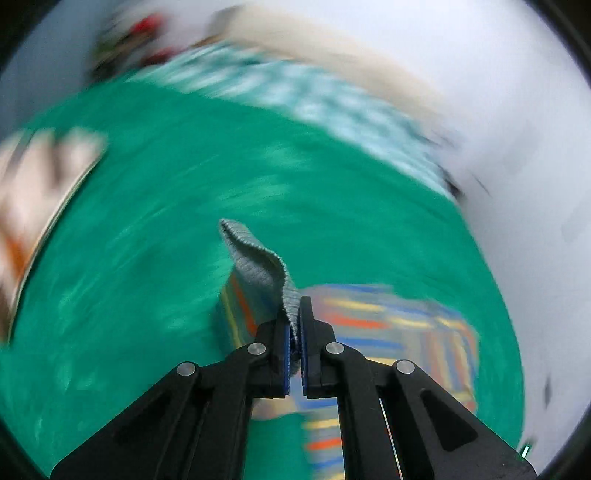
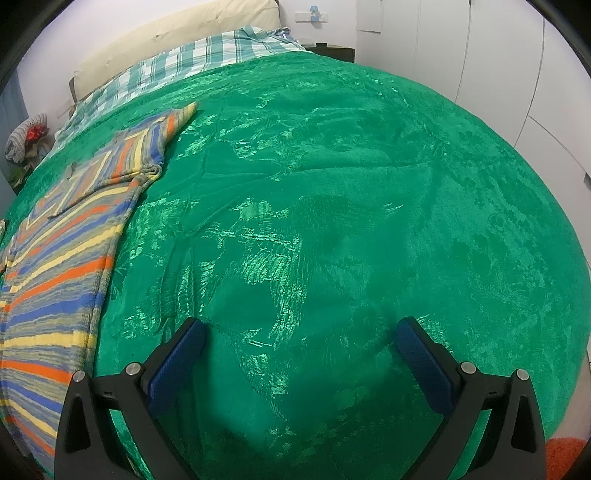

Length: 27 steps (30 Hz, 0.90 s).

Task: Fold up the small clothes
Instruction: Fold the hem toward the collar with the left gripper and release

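Note:
A striped sweater (image 2: 66,240) in blue, orange, yellow and grey lies on the green bedspread (image 2: 332,221) at the left of the right wrist view, one sleeve folded across it. In the left wrist view my left gripper (image 1: 294,328) is shut on the sweater's grey ribbed edge (image 1: 258,266) and holds it above the bedspread (image 1: 166,221); the rest of the sweater (image 1: 388,328) shows blurred beneath. My right gripper (image 2: 301,332) is open and empty over bare bedspread, to the right of the sweater.
A teal checked pillow (image 2: 207,59) and a cream headboard (image 2: 177,29) lie at the far end of the bed. White wardrobe doors (image 2: 498,55) stand at the right. A dark nightstand (image 2: 336,51) sits by the wall. The left wrist view is motion-blurred.

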### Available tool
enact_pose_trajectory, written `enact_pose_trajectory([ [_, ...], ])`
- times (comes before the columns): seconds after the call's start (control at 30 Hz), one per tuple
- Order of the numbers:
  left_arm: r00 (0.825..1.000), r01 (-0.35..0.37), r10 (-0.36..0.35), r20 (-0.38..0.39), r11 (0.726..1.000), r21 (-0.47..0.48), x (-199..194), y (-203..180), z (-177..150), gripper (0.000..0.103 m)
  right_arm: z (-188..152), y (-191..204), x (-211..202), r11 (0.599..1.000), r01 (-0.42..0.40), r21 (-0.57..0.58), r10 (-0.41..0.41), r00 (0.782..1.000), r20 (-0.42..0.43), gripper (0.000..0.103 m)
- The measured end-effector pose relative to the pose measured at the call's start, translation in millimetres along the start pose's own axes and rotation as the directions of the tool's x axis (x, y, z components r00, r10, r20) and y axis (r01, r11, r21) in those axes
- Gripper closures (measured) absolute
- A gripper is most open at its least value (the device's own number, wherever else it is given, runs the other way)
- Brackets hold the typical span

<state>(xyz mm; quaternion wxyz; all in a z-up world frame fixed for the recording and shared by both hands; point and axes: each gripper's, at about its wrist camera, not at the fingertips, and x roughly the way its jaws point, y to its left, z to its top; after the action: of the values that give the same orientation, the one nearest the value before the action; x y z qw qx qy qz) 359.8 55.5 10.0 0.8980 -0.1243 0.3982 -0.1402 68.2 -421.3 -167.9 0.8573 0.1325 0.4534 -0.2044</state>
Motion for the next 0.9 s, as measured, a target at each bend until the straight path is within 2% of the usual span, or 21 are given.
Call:
enact_pose_trajectory([
  [0.03,0.999,0.053,-0.054,0.000,0.993,0.103,0,-48,0,0.101,1,0,0,1.000,0.000,0.003,0.000,1.000,-0.001,0.000],
  [0.07,0.996,0.090,-0.090,-0.008,0.982,0.164,3,-79,-2,0.101,1,-1,1,1.000,-0.001,0.005,0.001,1.000,-0.002,0.000],
  [0.13,0.990,0.143,-0.138,-0.036,0.954,0.263,19,-138,-19,0.100,1,-1,0,1.000,-0.004,0.006,0.004,1.000,-0.002,0.000],
  [0.17,0.988,0.152,-0.143,-0.051,0.945,0.288,29,-156,-27,0.096,1,-2,0,1.000,-0.008,0.007,0.008,1.000,-0.002,0.000],
  [0.2,0.986,0.162,-0.144,-0.079,0.938,0.306,45,-172,-38,0.083,1,-2,-1,1.000,-0.013,0.008,0.013,1.000,-0.002,0.000],
  [0.23,0.981,0.161,-0.118,-0.152,0.935,0.316,72,-188,-54,0.068,0,-2,-1,1.000,-0.016,0.008,0.016,1.000,-0.003,0.000],
  [0.27,0.979,0.134,-0.074,-0.192,0.938,0.321,86,-192,-61,0.037,0,-3,-2,1.000,-0.019,0.009,0.019,1.000,-0.003,0.000],
  [0.33,0.978,0.079,-0.011,-0.207,0.942,0.325,101,-188,-75,0.038,0,-2,-2,1.000,-0.022,0.011,0.022,1.000,-0.005,0.000],
  [0.47,0.987,0.051,-0.026,-0.158,0.987,0.154,85,-127,-68,0.038,-2,-4,-3,0.999,-0.039,0.012,0.039,0.999,-0.009,0.000],
  [0.53,0.993,0.003,0.008,-0.118,0.995,0.097,65,-92,-61,0.037,-1,-5,-2,0.999,-0.042,0.017,0.043,0.999,-0.014,0.000],
  [0.6,0.992,-0.013,0.023,-0.122,0.997,0.079,55,-65,-60,0.036,0,-4,-1,0.999,-0.040,0.024,0.041,0.999,-0.018,0.000],
  [0.7,0.983,-0.035,0.052,-0.177,0.994,0.101,55,-32,-68,0.036,1,-2,0,0.999,-0.029,0.024,0.029,0.999,-0.020,0.000],
  [0.8,0.973,0.011,0.033,-0.228,0.982,0.189,64,-33,-89,0.034,0,-1,1,1.000,-0.022,0.020,0.023,1.000,-0.017,0.000],
  [0.83,0.969,0.009,0.058,-0.241,0.964,0.267,69,-39,-102,0.033,0,-1,1,1.000,-0.022,0.019,0.022,1.000,-0.015,0.000],
  [0.9,0.959,-0.042,0.140,-0.246,0.930,0.366,79,-45,-118,0.032,0,0,1,1.000,-0.020,0.014,0.020,1.000,-0.012,0.000],
])
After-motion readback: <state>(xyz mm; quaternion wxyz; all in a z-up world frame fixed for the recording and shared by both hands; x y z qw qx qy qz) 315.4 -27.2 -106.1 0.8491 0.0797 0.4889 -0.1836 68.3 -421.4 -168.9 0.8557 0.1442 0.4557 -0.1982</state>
